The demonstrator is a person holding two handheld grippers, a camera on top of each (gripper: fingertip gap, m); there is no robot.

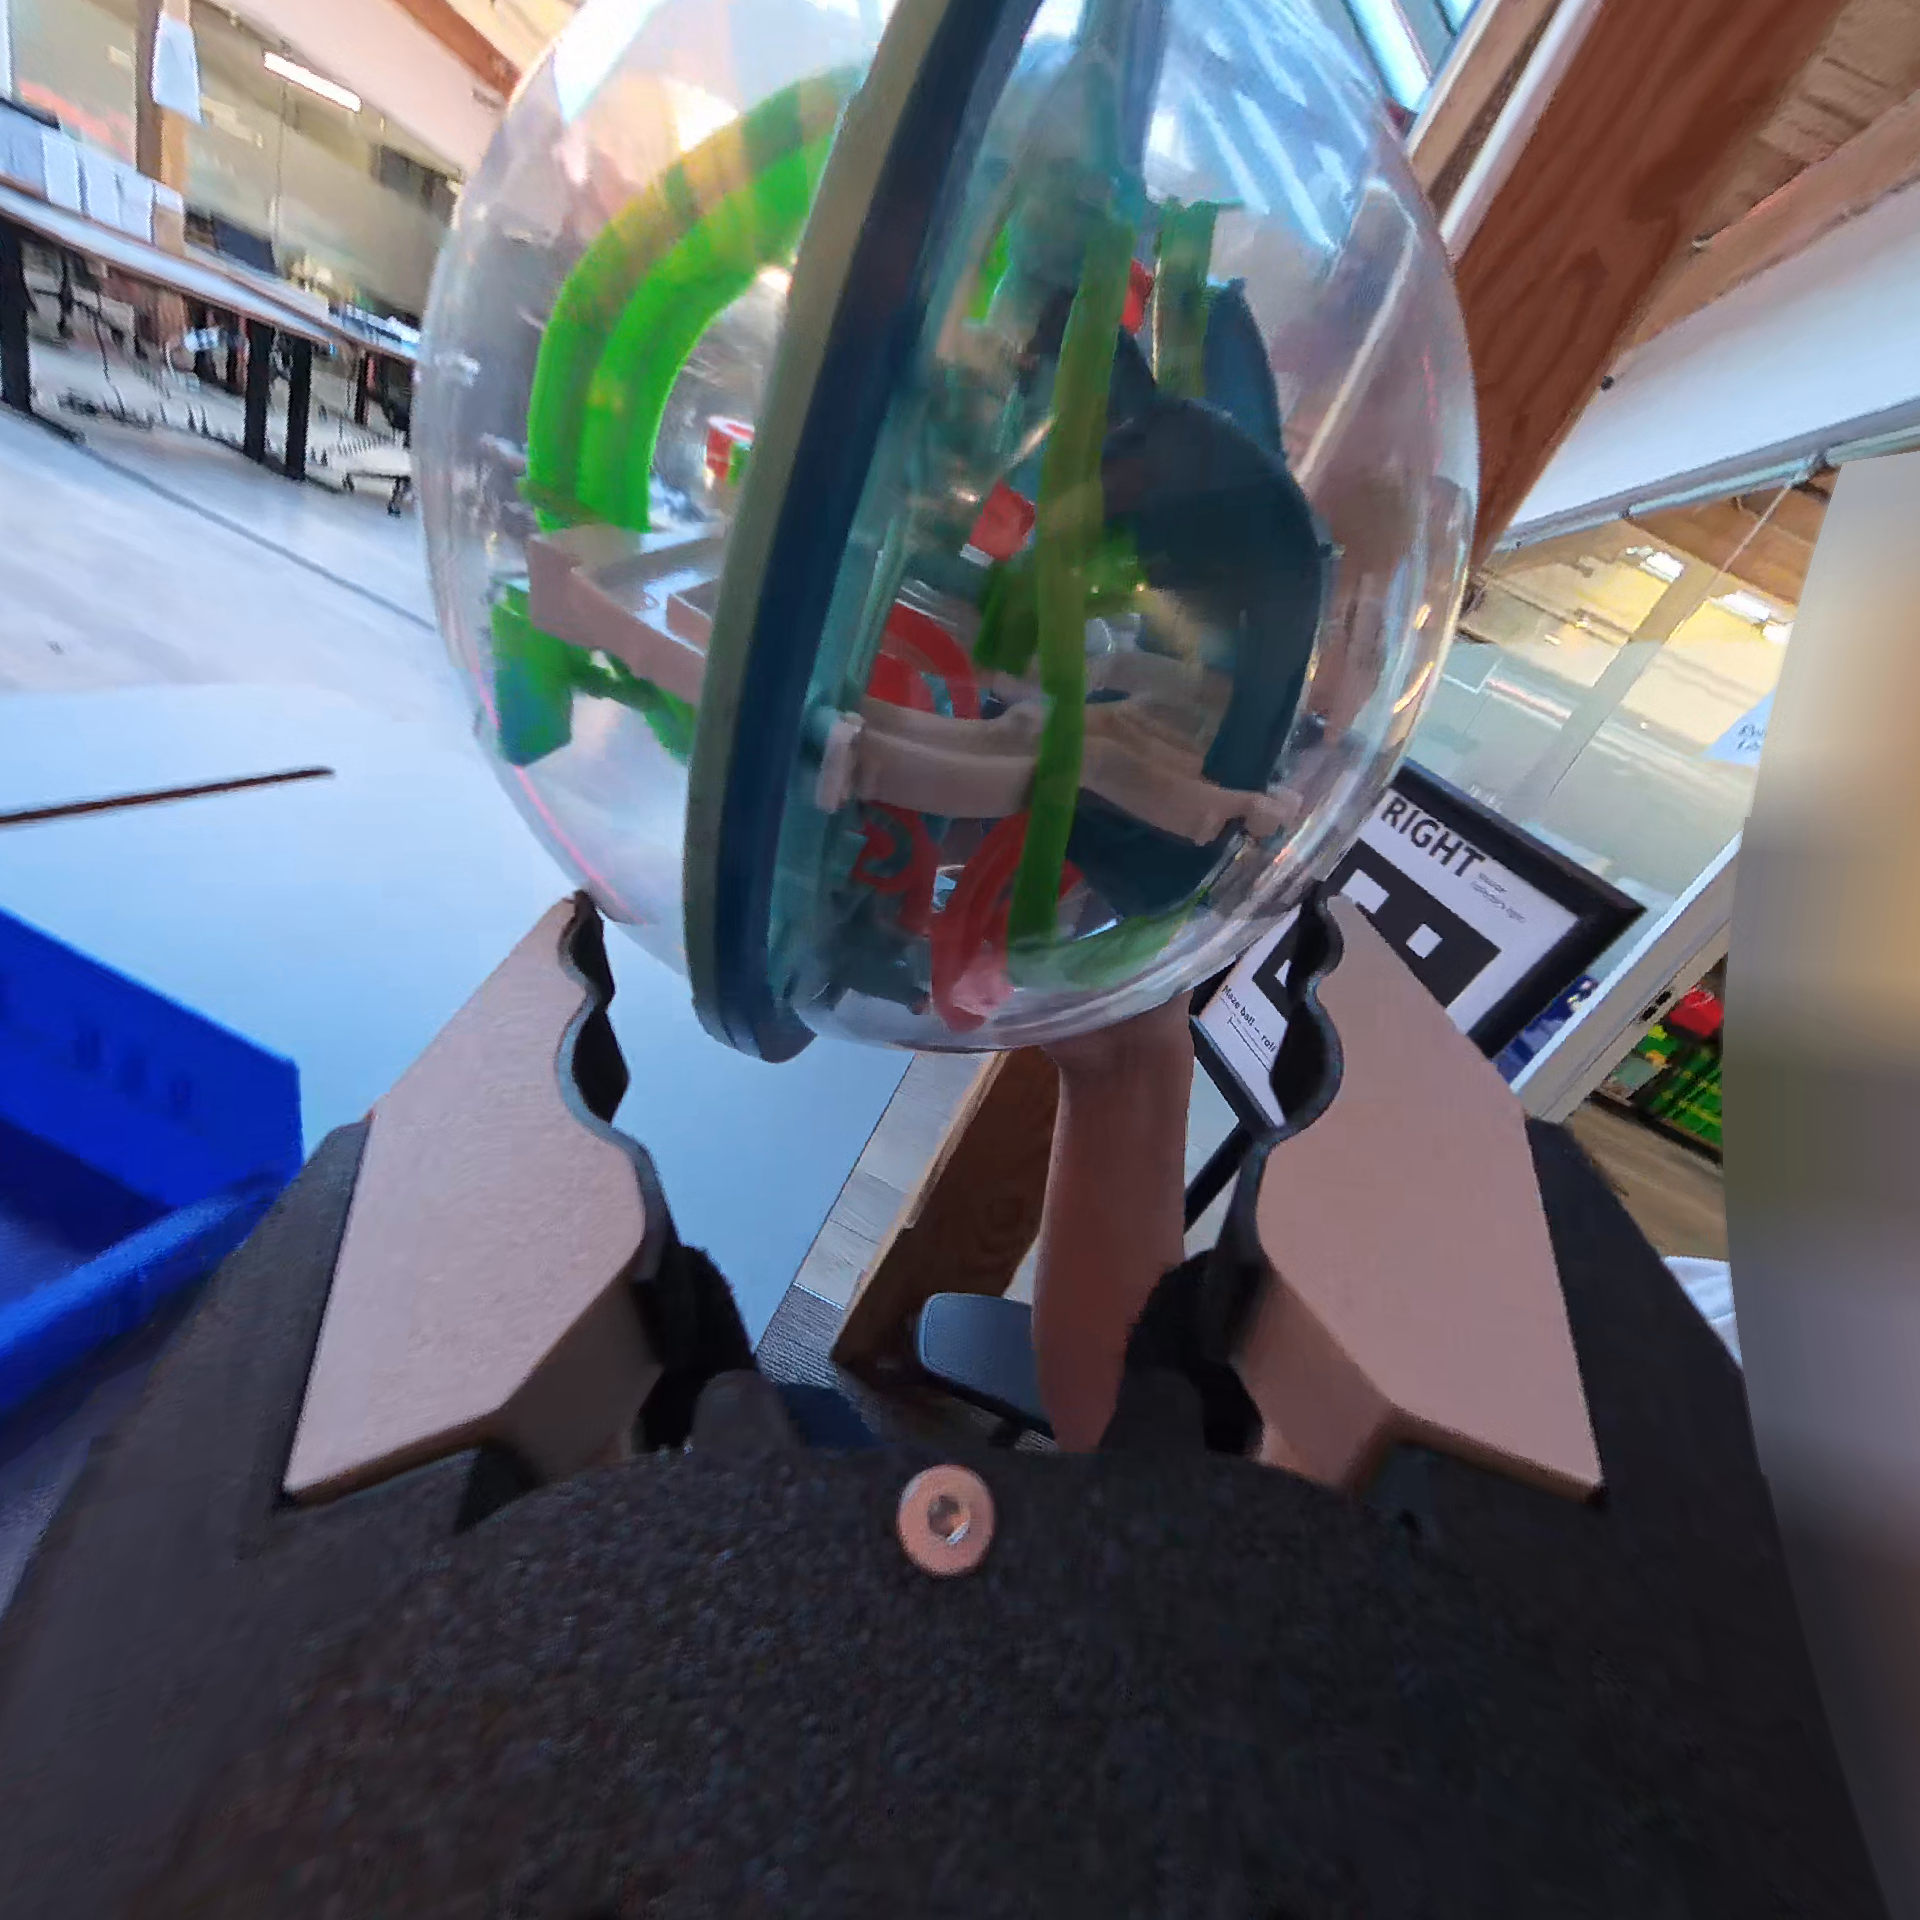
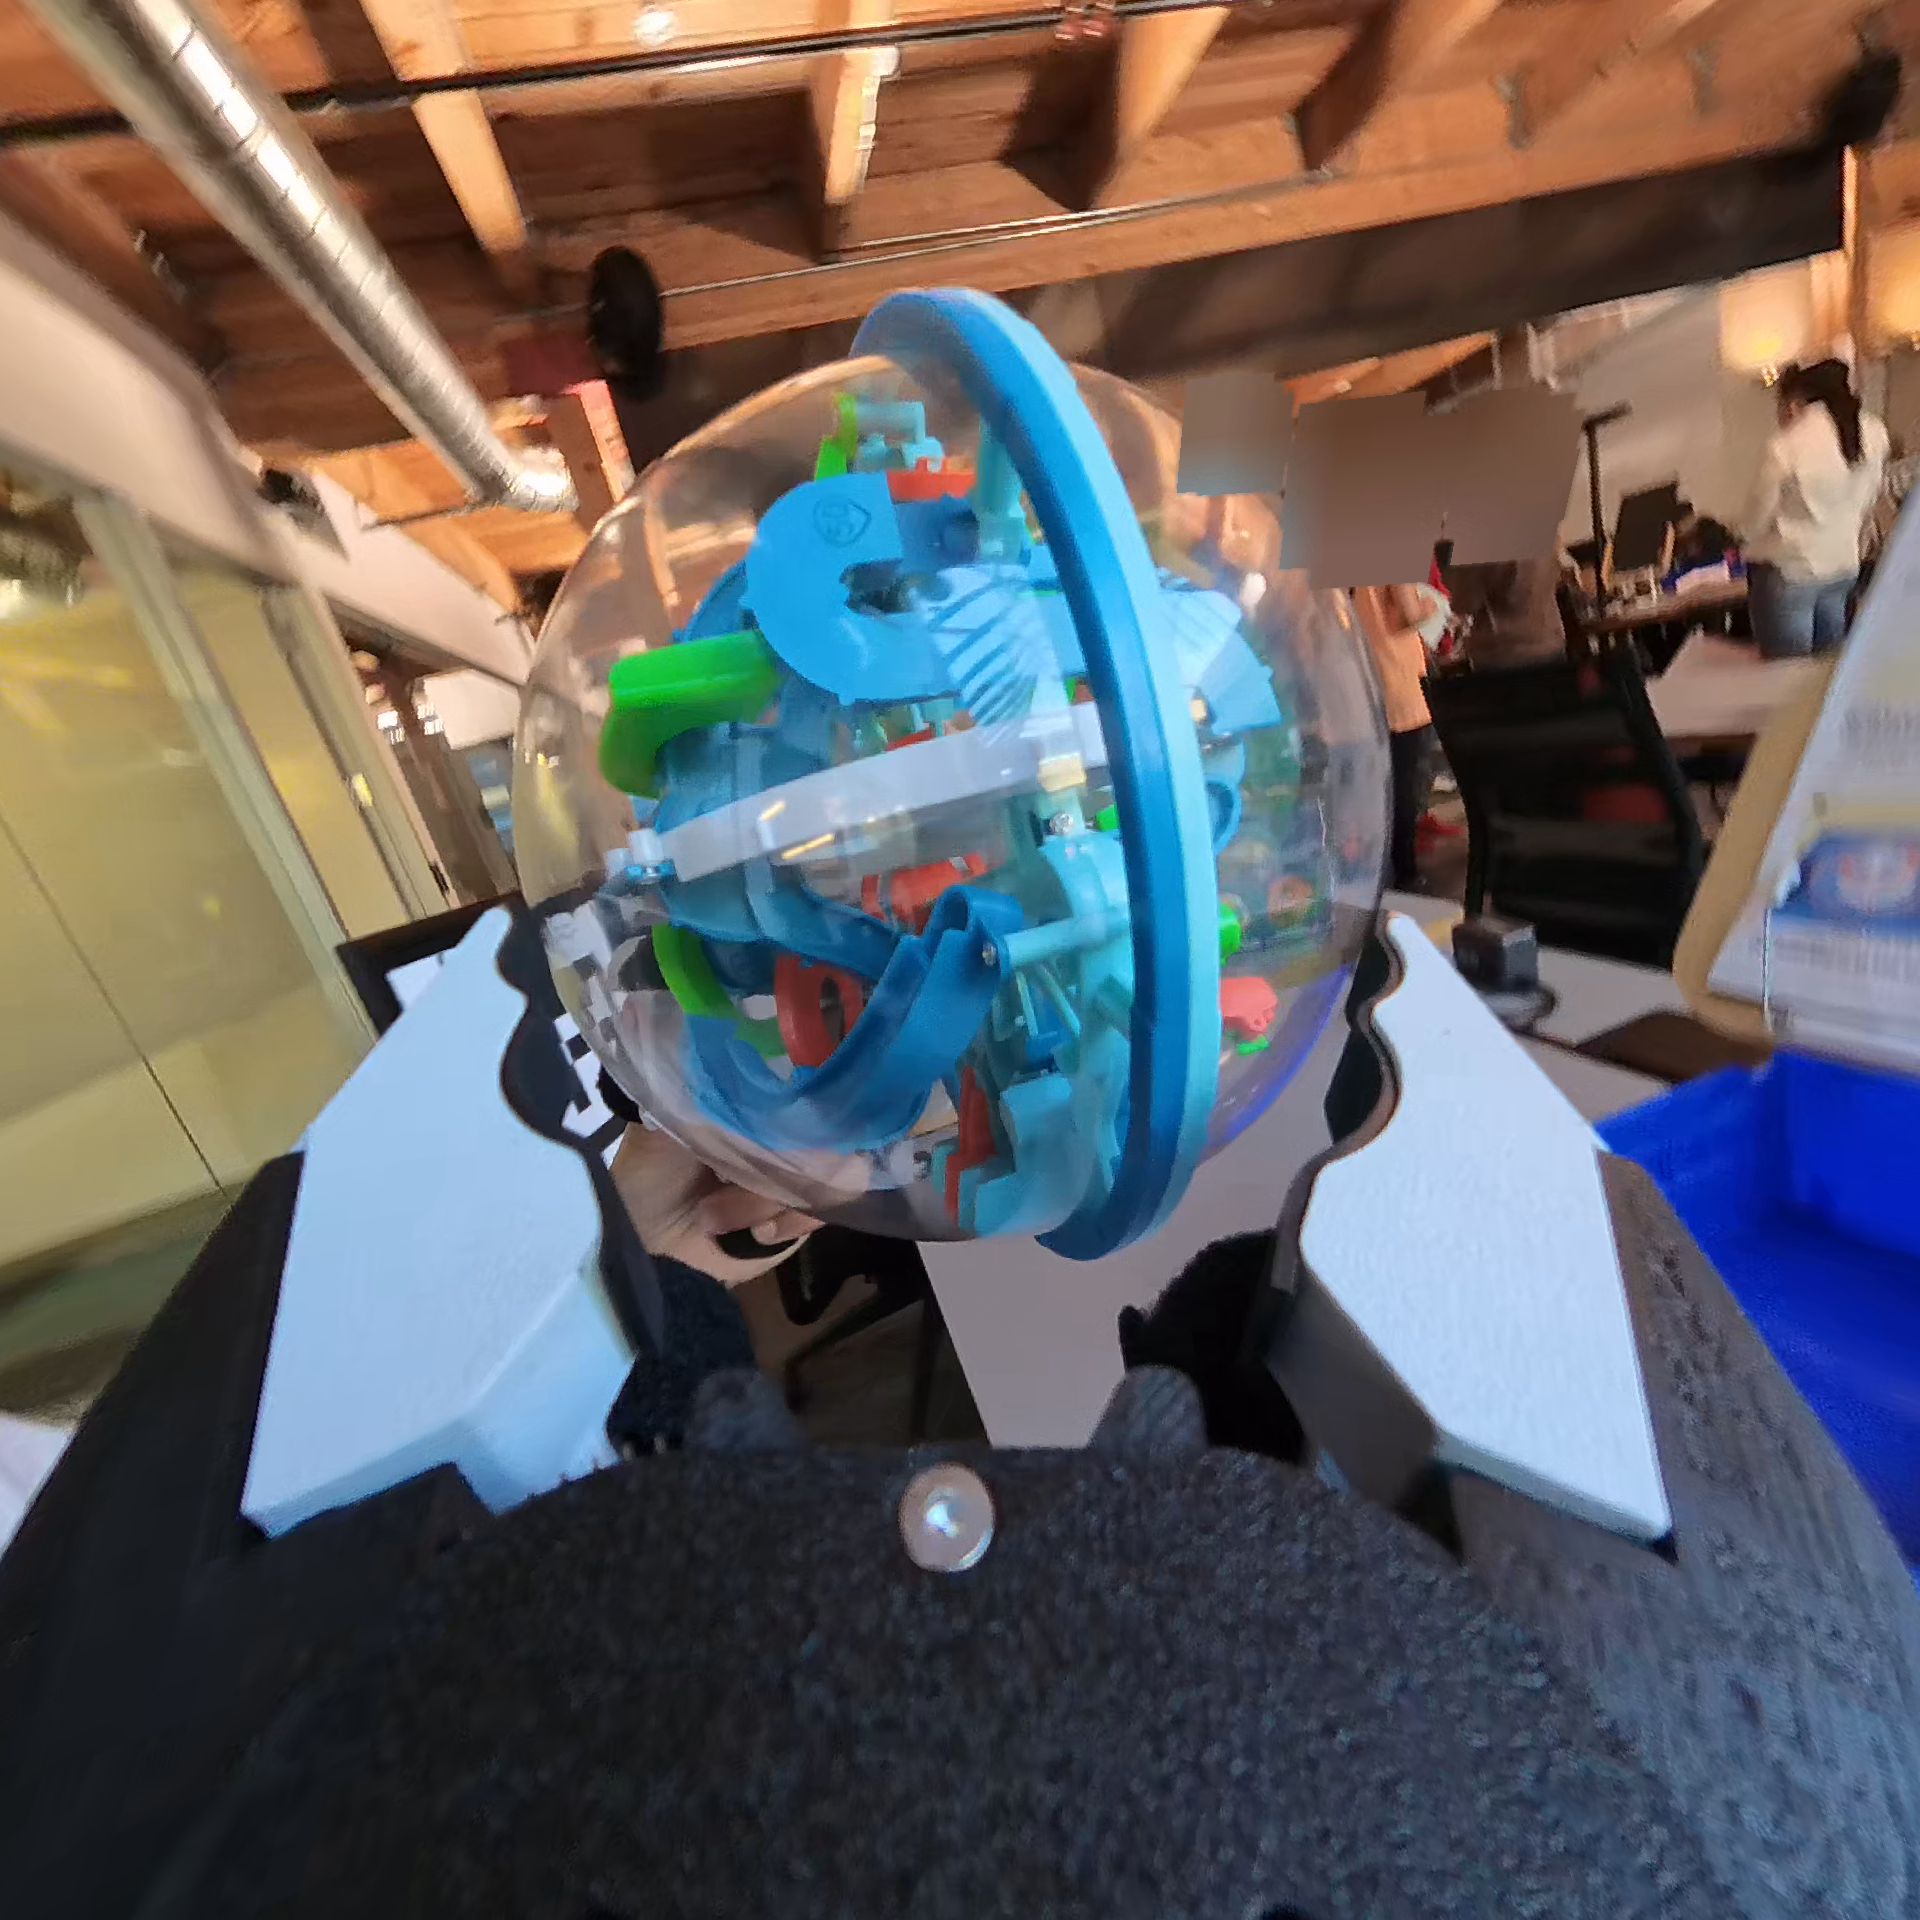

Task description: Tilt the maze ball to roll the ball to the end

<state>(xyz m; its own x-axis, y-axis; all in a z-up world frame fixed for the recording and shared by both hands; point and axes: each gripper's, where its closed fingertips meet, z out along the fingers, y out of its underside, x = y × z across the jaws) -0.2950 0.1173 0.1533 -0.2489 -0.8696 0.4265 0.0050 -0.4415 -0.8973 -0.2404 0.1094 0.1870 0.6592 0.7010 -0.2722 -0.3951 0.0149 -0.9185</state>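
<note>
The maze ball is a clear sphere with a blue rim around it and green, blue, red and beige tracks inside. It is held up in the air between my two grippers, which face each other. My left gripper has its fingers spread wide, and the fingertips press on the sphere's lower sides. My right gripper grips the maze ball the same way, with wide white fingers. The rim stands nearly upright. I cannot make out the small rolling ball inside.
A white table lies below with a blue bin at its left, also in the right wrist view. The right gripper's black-and-white marker plate and a forearm show behind the ball. A hand shows under it.
</note>
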